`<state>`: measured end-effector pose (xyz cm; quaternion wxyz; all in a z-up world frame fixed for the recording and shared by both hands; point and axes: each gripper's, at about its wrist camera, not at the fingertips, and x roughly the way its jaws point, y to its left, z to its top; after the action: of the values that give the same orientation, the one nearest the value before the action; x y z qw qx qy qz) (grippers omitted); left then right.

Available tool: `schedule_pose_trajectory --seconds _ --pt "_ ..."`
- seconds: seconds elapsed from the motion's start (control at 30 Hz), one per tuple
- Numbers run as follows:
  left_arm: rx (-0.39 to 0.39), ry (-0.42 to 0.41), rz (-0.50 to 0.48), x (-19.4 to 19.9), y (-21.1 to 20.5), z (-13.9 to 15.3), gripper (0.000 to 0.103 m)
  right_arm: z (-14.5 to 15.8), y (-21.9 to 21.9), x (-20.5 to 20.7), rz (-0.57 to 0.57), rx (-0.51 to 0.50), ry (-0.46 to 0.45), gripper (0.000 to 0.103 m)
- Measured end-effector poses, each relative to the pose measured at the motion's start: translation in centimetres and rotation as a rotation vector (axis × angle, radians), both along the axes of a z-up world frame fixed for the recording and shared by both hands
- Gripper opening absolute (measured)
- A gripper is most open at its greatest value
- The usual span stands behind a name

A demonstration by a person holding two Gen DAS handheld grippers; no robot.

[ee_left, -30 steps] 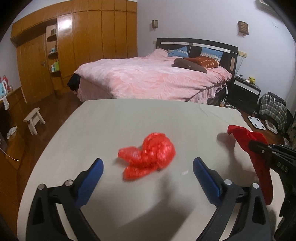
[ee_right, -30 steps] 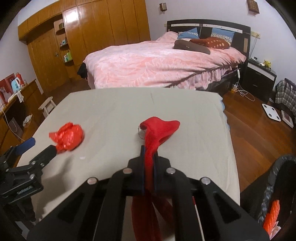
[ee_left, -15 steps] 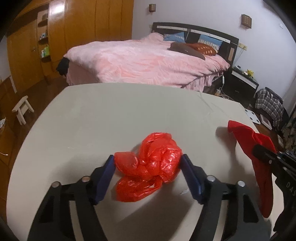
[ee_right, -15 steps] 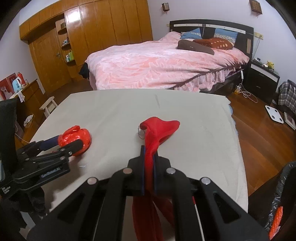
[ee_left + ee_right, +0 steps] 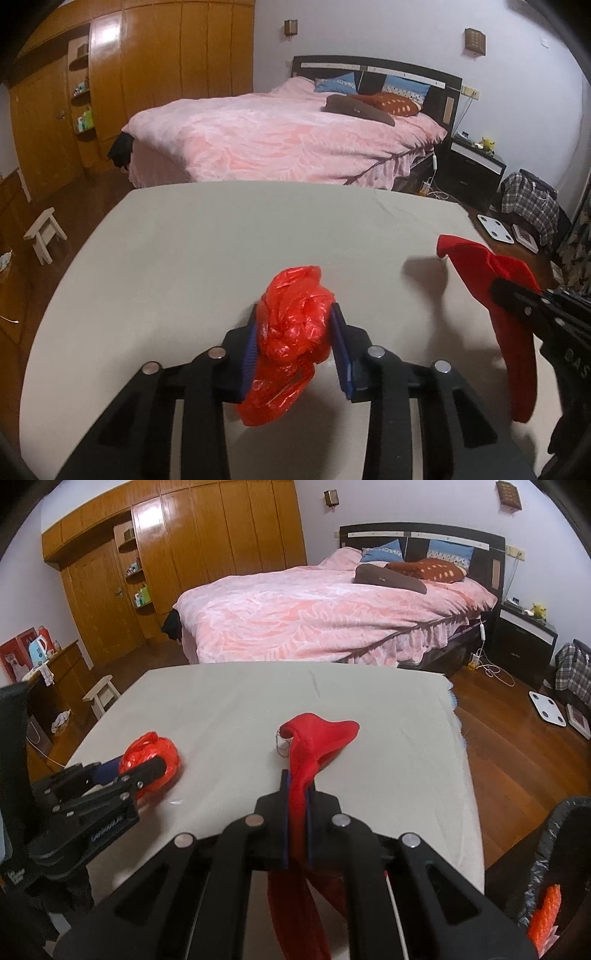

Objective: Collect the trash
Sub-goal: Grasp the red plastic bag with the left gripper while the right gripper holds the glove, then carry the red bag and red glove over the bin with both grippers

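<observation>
Both tongs holding red trash over the pale surface (image 5: 184, 251)

My left tongs (image 5: 295, 339), having just been closing, are pinching the crumpled red plastic bag (image 5: 295, 332) low over the surface; my right tongs (image 5: 296, 812) are clamping a limp red fabric piece (image 5: 314, 734), bed (image 5: 325, 616) beyond.

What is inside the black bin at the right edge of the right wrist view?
Inside the black-lined bin, one orange-red crumpled piece shows near the rim. The rest of the inside is cut off by the frame edge and the bin's wall.
</observation>
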<state>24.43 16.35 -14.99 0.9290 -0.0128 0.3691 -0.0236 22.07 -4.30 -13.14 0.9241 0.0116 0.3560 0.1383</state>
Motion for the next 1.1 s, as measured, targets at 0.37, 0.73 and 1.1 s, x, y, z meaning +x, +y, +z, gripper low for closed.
schedule_pose_trajectory --seconds 0.37,0.73,1.1 --pt "-0.012 -0.039 0.012 -4.9 -1.4 3.0 0.035 2.6 -1.8 -3.7 -0.005 0.026 -0.029 0.006" --pt "-0.004 -0.082 0.013 -8.3 -3.4 6.4 0.034 6.0 -4.3 -7.7 -0.016 0.043 -0.075 0.006" --pt "-0.014 -0.135 -0.014 -11.7 -6.0 9.9 0.034 10.0 -6.9 -12.1 -0.019 0.044 -0.149 0.006"
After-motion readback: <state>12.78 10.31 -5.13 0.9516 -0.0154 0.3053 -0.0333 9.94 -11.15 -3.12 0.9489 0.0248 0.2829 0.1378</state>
